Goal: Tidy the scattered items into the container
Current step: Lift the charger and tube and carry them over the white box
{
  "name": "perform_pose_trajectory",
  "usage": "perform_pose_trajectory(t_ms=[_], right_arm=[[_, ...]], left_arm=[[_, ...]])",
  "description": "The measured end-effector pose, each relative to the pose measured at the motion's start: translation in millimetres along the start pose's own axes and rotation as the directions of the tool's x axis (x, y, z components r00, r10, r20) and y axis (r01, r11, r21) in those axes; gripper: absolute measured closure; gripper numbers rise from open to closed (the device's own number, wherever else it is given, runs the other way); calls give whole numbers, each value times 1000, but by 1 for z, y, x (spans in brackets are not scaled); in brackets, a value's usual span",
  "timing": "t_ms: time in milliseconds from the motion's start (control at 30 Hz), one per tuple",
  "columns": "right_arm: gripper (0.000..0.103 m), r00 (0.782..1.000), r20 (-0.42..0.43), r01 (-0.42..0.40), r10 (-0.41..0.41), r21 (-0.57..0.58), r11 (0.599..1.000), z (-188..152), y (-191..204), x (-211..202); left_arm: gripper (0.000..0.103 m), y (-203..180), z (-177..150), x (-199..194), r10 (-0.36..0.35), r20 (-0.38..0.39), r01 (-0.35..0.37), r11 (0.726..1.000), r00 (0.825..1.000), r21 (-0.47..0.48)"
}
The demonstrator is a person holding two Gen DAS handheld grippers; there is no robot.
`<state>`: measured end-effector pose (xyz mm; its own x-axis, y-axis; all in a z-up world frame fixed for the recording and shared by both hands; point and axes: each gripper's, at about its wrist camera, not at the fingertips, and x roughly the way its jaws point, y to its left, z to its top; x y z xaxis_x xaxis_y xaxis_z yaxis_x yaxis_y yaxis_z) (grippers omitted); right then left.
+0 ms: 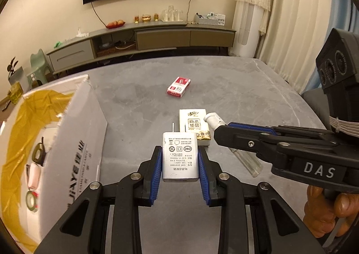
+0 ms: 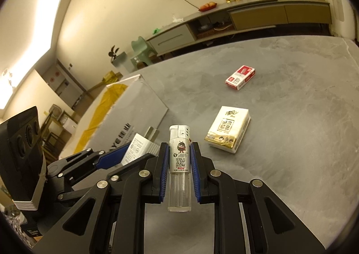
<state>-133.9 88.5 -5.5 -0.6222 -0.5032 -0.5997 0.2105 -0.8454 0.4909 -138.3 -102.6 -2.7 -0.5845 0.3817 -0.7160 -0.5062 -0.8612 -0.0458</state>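
A: What fills the grey worktop?

B: A white cardboard box lined with yellow plastic stands at its left. A tissue pack and a red-and-white small box lie apart on the bare stone.

A: And the claws?

B: The left claw clamps a white charger just beside the cardboard box; the right claw pinches a lighter above the worktop.

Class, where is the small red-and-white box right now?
The small red-and-white box lies alone on the grey table, beyond the cream tissue pack and right of the white cardboard container.
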Motion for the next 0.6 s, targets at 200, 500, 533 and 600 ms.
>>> perform_pose_trajectory(t_ms=[200, 500, 533, 600], right_arm=[[83, 1000, 18, -23, 23, 6, 1000, -4, 7, -13], [83, 998, 26, -54, 53, 28, 998, -18, 16, -25], [83, 998, 27, -57, 56, 33, 998, -20, 17, -27], [83, 998, 30, -63, 62, 41, 997, -22, 18, -29]], left_arm=[[71, 1, 0, -26, 27, 28, -27, 1000, 999, -1], [71, 1, -9, -57, 46, 61, -46, 999, 997, -10], [71, 1, -9, -61, 45, 67, -45, 999, 997, -11], [71, 2, -9, -70, 48, 83, -47, 999, 995, -11]])
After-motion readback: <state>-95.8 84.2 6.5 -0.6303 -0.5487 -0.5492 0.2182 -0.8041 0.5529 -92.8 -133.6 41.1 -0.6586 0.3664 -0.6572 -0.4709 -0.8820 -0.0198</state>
